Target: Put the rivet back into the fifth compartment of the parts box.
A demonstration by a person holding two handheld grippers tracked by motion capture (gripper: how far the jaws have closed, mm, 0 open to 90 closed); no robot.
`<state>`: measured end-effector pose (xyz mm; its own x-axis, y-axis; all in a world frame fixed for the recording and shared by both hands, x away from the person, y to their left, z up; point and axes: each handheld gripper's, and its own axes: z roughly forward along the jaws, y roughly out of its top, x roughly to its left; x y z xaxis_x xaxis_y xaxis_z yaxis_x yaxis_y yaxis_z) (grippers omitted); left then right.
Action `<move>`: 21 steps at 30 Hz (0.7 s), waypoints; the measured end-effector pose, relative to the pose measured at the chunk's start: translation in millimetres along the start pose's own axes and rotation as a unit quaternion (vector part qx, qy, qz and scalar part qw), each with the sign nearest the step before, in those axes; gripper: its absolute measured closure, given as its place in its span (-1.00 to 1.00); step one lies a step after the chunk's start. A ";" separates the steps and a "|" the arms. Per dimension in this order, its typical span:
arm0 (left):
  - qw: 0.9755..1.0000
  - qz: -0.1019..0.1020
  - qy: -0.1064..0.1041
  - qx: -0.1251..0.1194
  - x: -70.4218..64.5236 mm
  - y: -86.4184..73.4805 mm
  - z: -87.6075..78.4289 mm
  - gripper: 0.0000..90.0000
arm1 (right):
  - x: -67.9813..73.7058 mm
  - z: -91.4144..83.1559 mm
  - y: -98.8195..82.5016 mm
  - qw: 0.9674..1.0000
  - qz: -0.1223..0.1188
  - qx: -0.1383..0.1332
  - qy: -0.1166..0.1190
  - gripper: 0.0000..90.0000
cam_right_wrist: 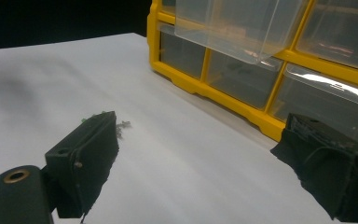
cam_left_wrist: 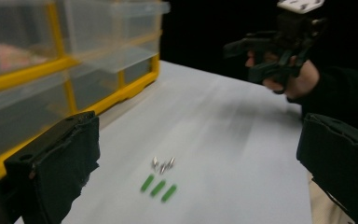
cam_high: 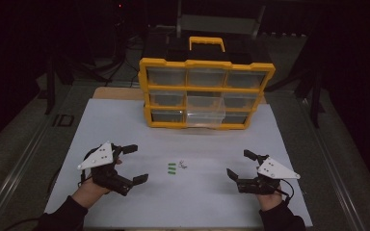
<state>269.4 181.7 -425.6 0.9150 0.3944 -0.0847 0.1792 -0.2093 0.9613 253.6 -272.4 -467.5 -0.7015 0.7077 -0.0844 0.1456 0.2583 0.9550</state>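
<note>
Left gripper (cam_high: 134,163): jaws wide, empty, left of the parts.
Right gripper (cam_high: 237,165): jaws wide, empty, right of the parts.
Green pieces (cam_high: 172,168): three, side by side on the white sheet (cam_high: 125,125) (between both grippers).
Screws (cam_high: 183,164): just beside them.
Organiser (cam_high: 205,94): behind, middle drawer (cam_high: 205,111) pulled out.

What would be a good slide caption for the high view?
Two open grippers flank green plugs and screws before a yellow organizer.

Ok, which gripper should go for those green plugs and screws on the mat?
Left, probably. The left gripper is open, pointed at the green plugs and screws, and looks closer. The right gripper is open too, slightly farther off.
</note>
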 end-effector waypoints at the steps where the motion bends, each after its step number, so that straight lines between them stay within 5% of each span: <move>1: 1.000 0.003 -0.014 0.001 1.5 4.0 3.6 -1.00 | -0.1 0.4 -0.1 1.000 0.000 0.001 0.002 -0.75; 12: 0.996 0.021 -0.074 0.050 15.3 16.3 60.0 -0.90 | 1.3 1.8 -0.5 1.000 0.002 0.002 0.009 -0.75; 21: 0.993 0.014 -0.076 0.094 29.2 -2.4 101.6 -0.69 | 2.0 2.6 -0.9 1.000 -0.002 0.004 0.016 -0.75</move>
<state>332.4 102.7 -457.0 0.9618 0.2502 -0.1114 0.2047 -0.3865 0.8993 253.9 -269.5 -469.3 -0.7236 0.6857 -0.0789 0.1486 0.2663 0.9524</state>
